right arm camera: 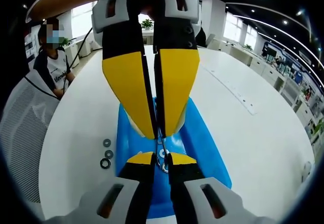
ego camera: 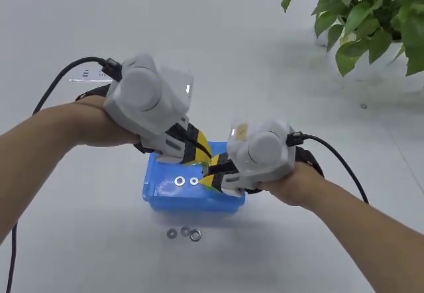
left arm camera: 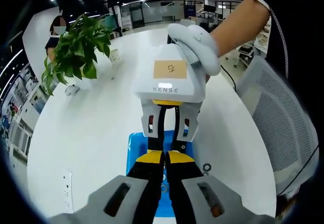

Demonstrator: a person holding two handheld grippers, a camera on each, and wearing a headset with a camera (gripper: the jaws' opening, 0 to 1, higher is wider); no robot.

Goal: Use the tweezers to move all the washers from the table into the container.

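Left claw, right claw pinch metal tweezers; two steel washers in blue plastic container, three more washers on tabletop.

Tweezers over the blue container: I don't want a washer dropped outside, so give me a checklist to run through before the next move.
1. Tweezers clamped in the left gripper: ok.
2. Tweezer tips over the blue container, inside its walls: ok.
3. Washer held at the tips: cannot tell, too small.
4. Two washers lie in the container: ok.
5. Three loose washers on the table by the container's front: not ok, unmoved.
6. Right gripper closure: cannot tell.
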